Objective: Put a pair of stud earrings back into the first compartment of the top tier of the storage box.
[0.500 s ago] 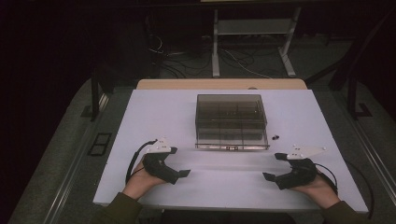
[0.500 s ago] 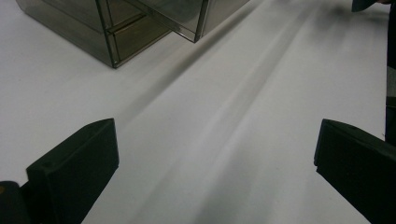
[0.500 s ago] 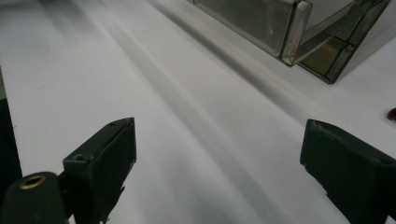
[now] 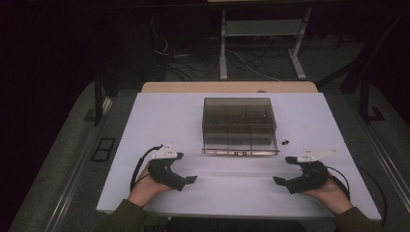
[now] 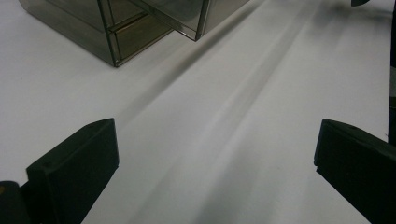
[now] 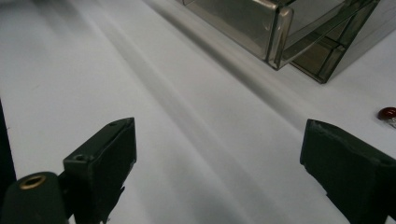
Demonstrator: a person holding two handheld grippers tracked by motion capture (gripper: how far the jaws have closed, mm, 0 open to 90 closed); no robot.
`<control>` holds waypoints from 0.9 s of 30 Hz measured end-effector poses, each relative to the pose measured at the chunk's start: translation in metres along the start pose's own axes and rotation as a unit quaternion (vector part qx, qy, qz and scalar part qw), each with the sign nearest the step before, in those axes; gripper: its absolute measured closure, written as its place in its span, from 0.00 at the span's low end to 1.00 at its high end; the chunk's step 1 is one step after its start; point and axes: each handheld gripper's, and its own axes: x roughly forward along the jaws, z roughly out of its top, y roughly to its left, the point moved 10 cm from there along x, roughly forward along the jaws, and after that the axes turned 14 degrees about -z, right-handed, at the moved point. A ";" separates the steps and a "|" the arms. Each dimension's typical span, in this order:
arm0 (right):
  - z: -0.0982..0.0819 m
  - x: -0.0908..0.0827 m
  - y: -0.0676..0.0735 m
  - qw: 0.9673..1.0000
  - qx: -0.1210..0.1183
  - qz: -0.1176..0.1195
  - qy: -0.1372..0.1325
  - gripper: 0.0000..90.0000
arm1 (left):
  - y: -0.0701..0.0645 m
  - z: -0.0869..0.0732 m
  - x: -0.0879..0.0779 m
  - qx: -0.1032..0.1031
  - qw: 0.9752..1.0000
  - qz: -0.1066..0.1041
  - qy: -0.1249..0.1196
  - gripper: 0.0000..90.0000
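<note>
A smoky clear plastic box (image 4: 239, 125) with several compartments stands shut at the middle of the white table (image 4: 154, 121). My left gripper (image 4: 185, 167) rests on the table in front of the box's left corner, jaws wide apart, nothing between them. My right gripper (image 4: 283, 170) rests in front of the box's right corner, open and empty too. In the left gripper view the box (image 5: 130, 23) sits ahead at upper left of the open left gripper (image 5: 215, 163). In the right gripper view the box (image 6: 280, 23) lies ahead at upper right of the open right gripper (image 6: 219, 168).
A small dark bead-like object (image 4: 284, 142) lies on the table just right of the box's front corner; it looks reddish (image 6: 387, 113) in the right gripper view. A wooden strip (image 4: 227, 87) borders the table's far edge. Cables and a stand's legs lie on the floor beyond.
</note>
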 end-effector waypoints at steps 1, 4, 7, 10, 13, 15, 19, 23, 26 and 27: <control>0.001 0.000 0.000 1.000 -0.004 -0.001 0.000 0.11 | 0.000 -0.001 0.000 -0.001 1.000 0.000 0.001 0.00; 0.001 0.000 -0.002 1.000 -0.003 -0.003 0.002 0.11 | 0.001 -0.002 0.001 -0.003 1.000 0.000 0.001 0.00; 0.002 0.000 -0.005 1.000 -0.002 -0.006 -0.001 0.11 | 0.001 -0.001 0.001 -0.006 1.000 -0.001 -0.004 0.00; 0.003 0.000 -0.008 1.000 0.001 -0.005 -0.001 0.11 | 0.000 -0.001 0.000 -0.004 1.000 -0.001 -0.002 0.00; 0.003 0.000 -0.010 1.000 0.003 -0.004 -0.002 0.11 | 0.001 -0.001 0.000 -0.004 1.000 -0.001 -0.002 0.00; 0.004 0.000 -0.011 1.000 0.003 -0.005 -0.003 0.11 | 0.001 -0.001 0.000 -0.004 1.000 -0.001 -0.003 0.00; 0.007 0.003 -0.020 1.000 0.007 -0.008 -0.002 0.11 | 0.000 -0.001 0.001 -0.004 1.000 -0.002 -0.004 0.00; 0.007 0.005 -0.025 1.000 0.009 -0.011 -0.001 0.11 | 0.000 -0.001 0.001 -0.003 1.000 -0.003 -0.005 0.00; 0.009 0.006 -0.029 1.000 0.016 -0.012 -0.001 0.11 | 0.000 -0.001 0.001 -0.005 1.000 -0.003 -0.007 0.00; 0.009 0.006 -0.031 1.000 0.015 -0.012 0.000 0.11 | 0.000 -0.001 0.002 -0.005 1.000 -0.002 -0.006 0.00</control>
